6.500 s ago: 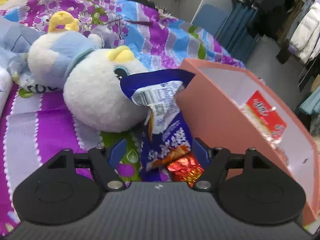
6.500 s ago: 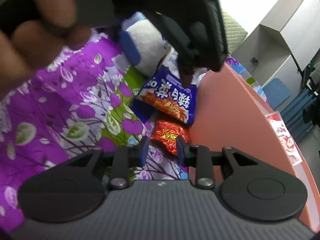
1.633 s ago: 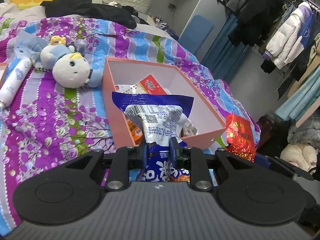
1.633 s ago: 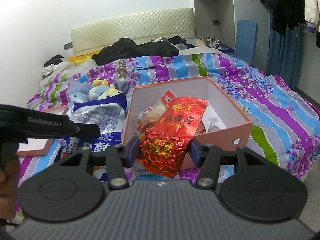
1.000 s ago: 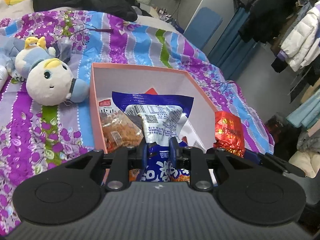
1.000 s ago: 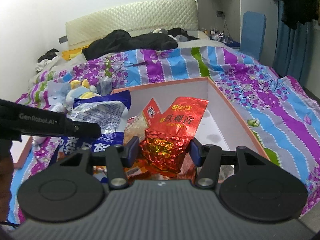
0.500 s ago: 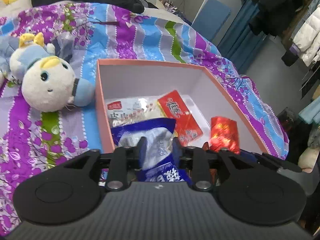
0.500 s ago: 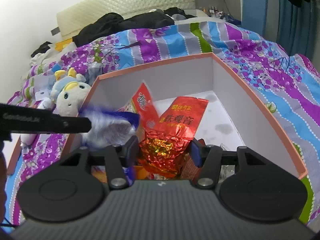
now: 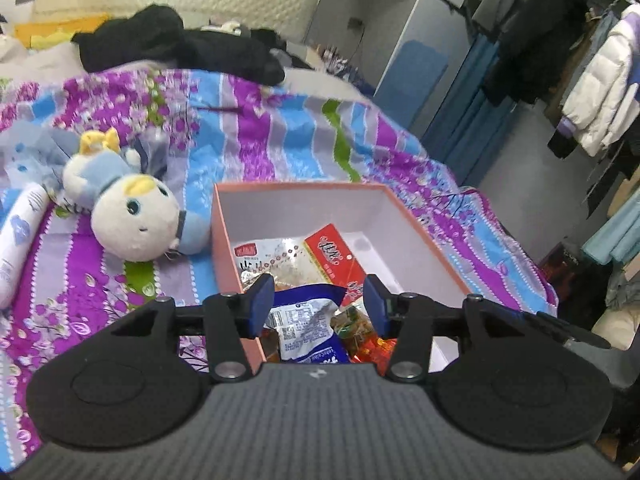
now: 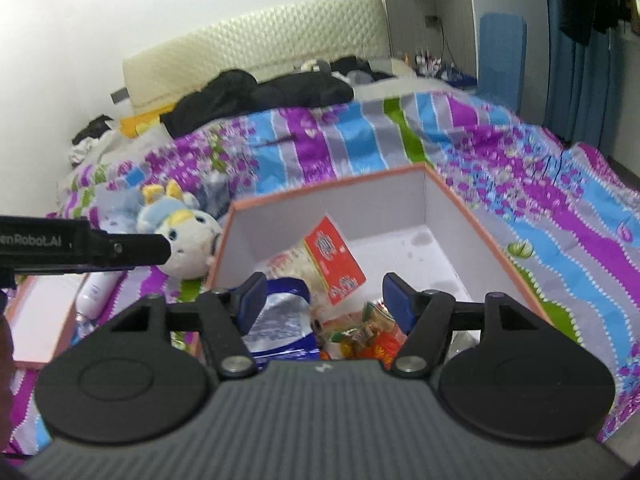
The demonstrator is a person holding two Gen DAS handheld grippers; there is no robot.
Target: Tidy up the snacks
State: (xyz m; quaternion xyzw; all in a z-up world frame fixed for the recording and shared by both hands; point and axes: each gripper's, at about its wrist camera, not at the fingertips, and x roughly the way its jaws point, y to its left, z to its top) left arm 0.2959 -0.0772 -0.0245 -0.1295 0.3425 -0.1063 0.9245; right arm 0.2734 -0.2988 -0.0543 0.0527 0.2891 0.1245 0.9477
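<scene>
left wrist view shows the left tongs (image 9: 319, 298) with the two blue tips wide apart and nothing between them. they hang over the near end of the box (image 9: 424, 232). under the gap lies the blue bag (image 9: 306, 330), down inside the box, below the tips and not touching them. i think the tips are spread so the bag can stay in the box and not be lifted out.

right wrist view shows the right tongs (image 10: 323, 294) with their tips wide apart too, and holding nothing. the shiny red bag (image 10: 372, 338) lies in the box just under them, a bit toward the right tip, beside the blue bag (image 10: 276, 330). it is partly hidden by the tool, so i cannot tell how flat it lies.

farther back in the box a red pack (image 10: 334, 262) leans on a clear bag (image 9: 272, 258). the far half of the box floor is bare and white.

the box sits on the bed (image 9: 280, 140) with its open top up, so snacks can be dropped in from above. the plush toy (image 9: 134, 210) lies just beside the left wall of the box, outside it. a white tube (image 9: 18, 240) lies farther left. it is not a snack, so it likely stays there.

all the snacks i can see are in the box. the job looks close to done.
</scene>
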